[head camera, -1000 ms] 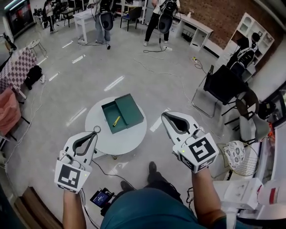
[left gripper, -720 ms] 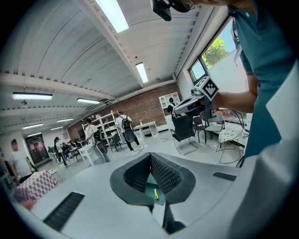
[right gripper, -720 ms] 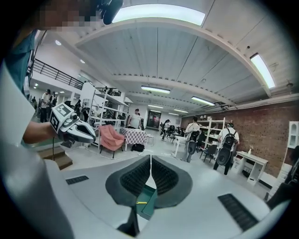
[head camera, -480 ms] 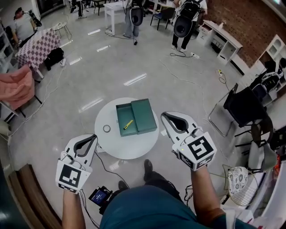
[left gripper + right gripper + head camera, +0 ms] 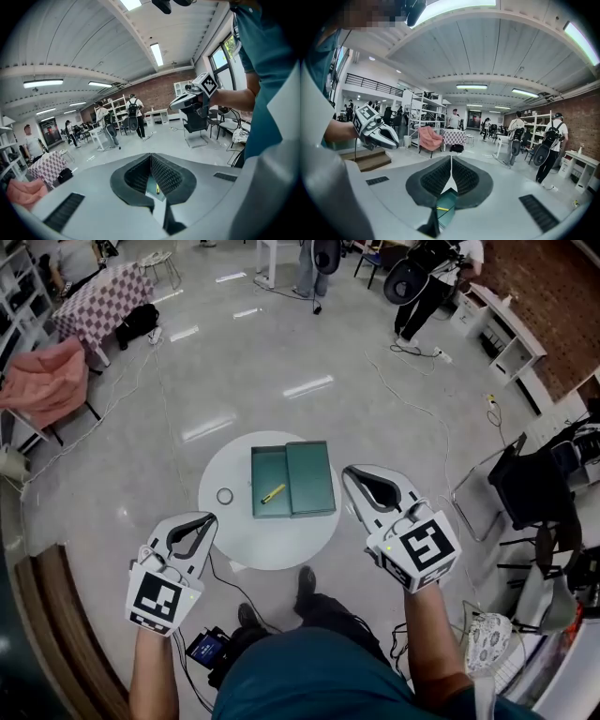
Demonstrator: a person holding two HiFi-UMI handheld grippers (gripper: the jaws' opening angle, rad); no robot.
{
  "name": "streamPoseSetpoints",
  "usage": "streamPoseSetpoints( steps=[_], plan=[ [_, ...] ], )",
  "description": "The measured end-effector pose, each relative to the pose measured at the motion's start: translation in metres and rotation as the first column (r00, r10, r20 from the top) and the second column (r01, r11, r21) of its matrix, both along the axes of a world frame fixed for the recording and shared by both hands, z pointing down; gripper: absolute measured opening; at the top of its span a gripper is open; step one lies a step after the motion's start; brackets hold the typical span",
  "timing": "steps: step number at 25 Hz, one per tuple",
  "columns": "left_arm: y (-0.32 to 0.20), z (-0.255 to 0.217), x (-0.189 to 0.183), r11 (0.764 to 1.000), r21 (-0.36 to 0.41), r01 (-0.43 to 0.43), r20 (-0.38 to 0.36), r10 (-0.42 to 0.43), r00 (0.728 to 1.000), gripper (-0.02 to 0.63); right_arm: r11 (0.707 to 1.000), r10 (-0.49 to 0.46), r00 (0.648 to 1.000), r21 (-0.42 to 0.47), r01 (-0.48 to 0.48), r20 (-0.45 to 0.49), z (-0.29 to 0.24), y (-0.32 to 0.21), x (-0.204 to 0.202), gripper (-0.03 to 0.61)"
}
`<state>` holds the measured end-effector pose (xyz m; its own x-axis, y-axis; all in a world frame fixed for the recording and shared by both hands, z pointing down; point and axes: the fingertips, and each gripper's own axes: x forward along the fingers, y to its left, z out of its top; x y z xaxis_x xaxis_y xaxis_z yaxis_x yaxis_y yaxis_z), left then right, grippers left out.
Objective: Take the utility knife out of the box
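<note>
Sits open on a small round white table (image 5: 272, 545): a dark green rectangular box (image 5: 311, 479), its two halves side by side. Inside the left half, slantwise on the bottom, a yellow utility knife (image 5: 273, 493), touched by nothing. To the left of the box on the tabletop, and apart from it, a small pale ring (image 5: 225, 495).

At the near left of the table, held in the air, the white two-jaw left gripper (image 5: 208, 518) with its marker cube toward the person. Jaws pressed together at the tips, holding nothing. Looks past its closed tips in the left gripper view, with a slice of the green box and the yellow knife showing through the gap below the ribbed black pads (image 5: 166, 176).

At the near right, held in the air too, the white two-jaw right gripper (image 5: 349, 472), its tip just to the right of the box in the head view and touching neither box nor table. Jaws closed tip to tip, empty. Shows the same through the gap beneath its tips in the right gripper view: green box with the yellow knife inside.

Around the table, a glossy grey floor (image 5: 234, 362) with cables. At far left, a pink cloth over a chair (image 5: 47, 381).
</note>
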<state>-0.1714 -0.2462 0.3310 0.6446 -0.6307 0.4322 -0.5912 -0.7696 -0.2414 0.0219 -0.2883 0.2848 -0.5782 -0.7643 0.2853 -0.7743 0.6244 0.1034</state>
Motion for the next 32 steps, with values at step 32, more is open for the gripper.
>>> streamPoseSetpoints(
  steps=[32],
  plan=[
    [-0.146, 0.314, 0.113, 0.919, -0.391, -0.041, 0.188, 0.123, 0.974, 0.021, 0.974, 0.076, 0.997, -0.213, -0.073, 0.009, 0.222, -0.090, 0.128, 0.038]
  ],
)
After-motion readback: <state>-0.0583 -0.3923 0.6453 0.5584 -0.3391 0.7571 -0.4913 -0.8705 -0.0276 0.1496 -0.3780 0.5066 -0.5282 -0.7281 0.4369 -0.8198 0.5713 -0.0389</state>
